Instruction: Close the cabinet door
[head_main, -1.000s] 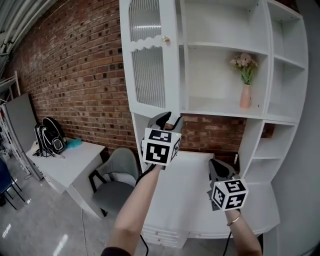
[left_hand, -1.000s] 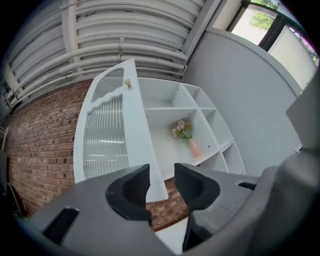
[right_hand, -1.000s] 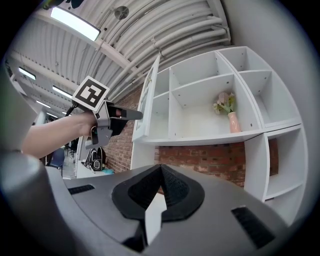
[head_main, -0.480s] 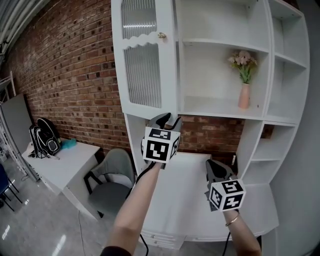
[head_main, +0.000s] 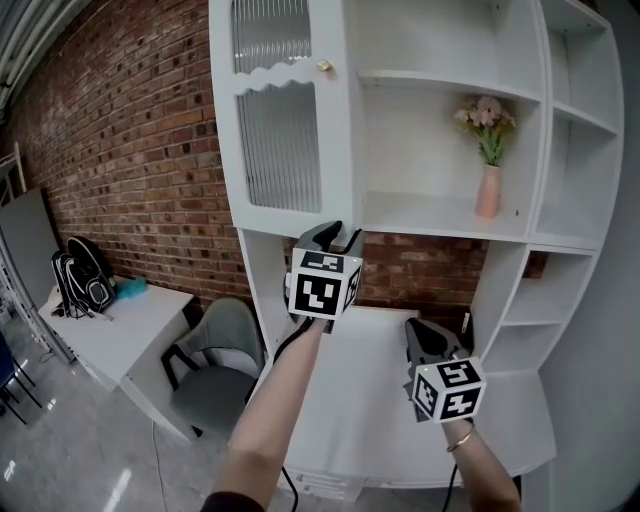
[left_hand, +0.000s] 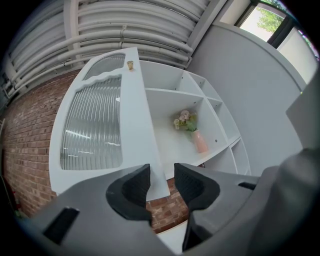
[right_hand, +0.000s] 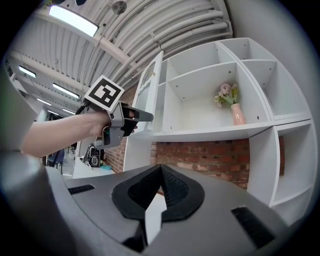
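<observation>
The white cabinet door (head_main: 285, 110) with a ribbed glass pane and a small gold knob (head_main: 324, 66) stands swung open at the left of the shelf unit (head_main: 430, 215). My left gripper (head_main: 338, 236) is open, its tips just under the door's lower free corner; I cannot tell if they touch it. In the left gripper view the door (left_hand: 92, 130) fills the left side, and its lower corner shows in the gap of my left gripper (left_hand: 162, 186). My right gripper (head_main: 418, 328) hangs lower at the right, shut and empty (right_hand: 161, 172).
A pink vase with flowers (head_main: 489, 190) stands on the open shelf. Below the shelves is a white desk (head_main: 370, 400) against a brick wall (head_main: 130, 150). A grey chair (head_main: 215, 360) and a side table (head_main: 110, 330) with a backpack (head_main: 82, 280) are at the left.
Both grippers have come a little nearer the cabinet, the left one closing in on the door's lower corner. The door still stands open.
</observation>
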